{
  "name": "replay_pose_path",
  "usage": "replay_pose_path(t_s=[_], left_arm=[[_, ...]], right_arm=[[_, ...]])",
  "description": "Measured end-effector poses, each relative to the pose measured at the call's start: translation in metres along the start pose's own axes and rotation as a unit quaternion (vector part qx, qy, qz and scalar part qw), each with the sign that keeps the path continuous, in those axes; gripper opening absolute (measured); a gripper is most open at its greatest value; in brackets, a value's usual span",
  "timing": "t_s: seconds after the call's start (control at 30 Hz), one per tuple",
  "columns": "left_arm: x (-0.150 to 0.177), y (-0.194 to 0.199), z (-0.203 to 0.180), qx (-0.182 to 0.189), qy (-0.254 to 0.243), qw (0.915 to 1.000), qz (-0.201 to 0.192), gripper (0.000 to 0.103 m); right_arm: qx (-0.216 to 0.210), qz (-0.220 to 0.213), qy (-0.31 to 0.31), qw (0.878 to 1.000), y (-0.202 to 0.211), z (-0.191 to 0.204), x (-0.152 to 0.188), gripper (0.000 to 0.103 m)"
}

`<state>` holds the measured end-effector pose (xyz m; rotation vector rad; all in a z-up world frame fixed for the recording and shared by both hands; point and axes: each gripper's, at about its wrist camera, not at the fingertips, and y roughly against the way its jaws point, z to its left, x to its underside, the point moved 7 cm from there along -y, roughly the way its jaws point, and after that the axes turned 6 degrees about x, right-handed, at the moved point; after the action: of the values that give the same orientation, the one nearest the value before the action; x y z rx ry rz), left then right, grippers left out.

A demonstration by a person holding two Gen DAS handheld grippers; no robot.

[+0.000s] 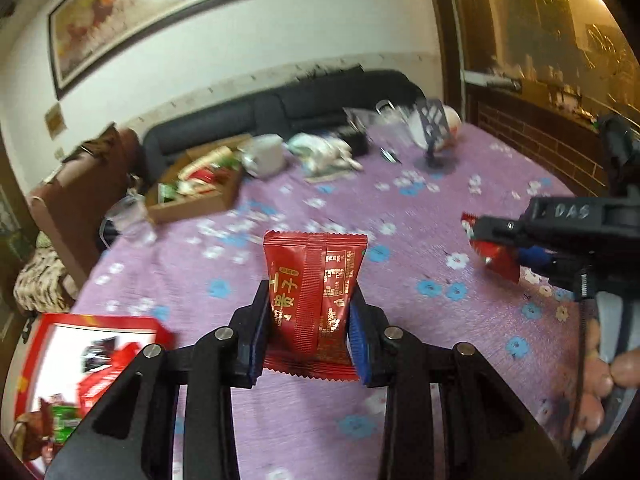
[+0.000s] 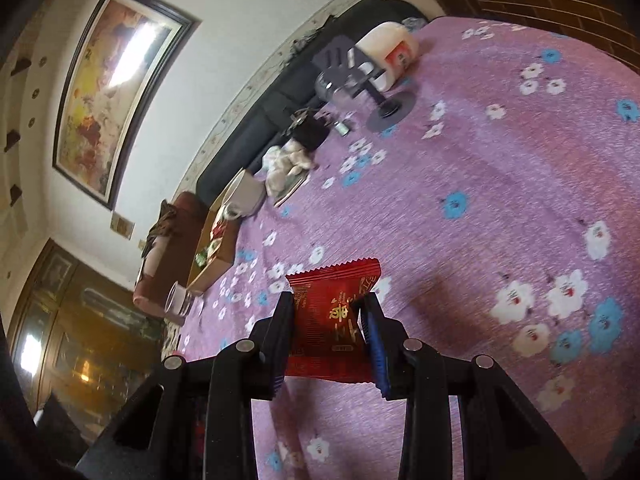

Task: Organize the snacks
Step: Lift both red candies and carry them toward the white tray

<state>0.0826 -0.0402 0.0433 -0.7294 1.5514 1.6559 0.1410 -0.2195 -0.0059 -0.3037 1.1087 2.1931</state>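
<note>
Left hand-held gripper clamps red snack packet, packet upright between pads, lifted above surface. Right hand-held gripper grips second red packet, also off surface. Purple floral cloth covers surface. Red box of snacks at near left edge; cardboard tray of packets farther back. White mug beside tray. Dark sofa, framed painting on white wall behind.
</note>
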Motion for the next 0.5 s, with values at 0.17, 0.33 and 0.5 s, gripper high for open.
replay_pose_path(t_s=[0.17, 0.33, 0.5], left_arm=[[0.001, 0.028, 0.026, -0.017, 0.011, 0.9995, -0.023, 0.032], [0.004, 0.052, 0.043, -0.022, 0.027, 0.9986, -0.039, 0.032], [0.008, 0.065, 0.052, -0.021, 0.037, 0.9979, -0.049, 0.032]], right_arm=[[0.003, 0.001, 0.026, 1.0, -0.002, 0.009, 0.007, 0.035], [0.002, 0.004, 0.038, 0.999, -0.004, 0.014, 0.011, 0.035], [0.006, -0.001, 0.047, 0.999, -0.003, 0.016, 0.012, 0.034]])
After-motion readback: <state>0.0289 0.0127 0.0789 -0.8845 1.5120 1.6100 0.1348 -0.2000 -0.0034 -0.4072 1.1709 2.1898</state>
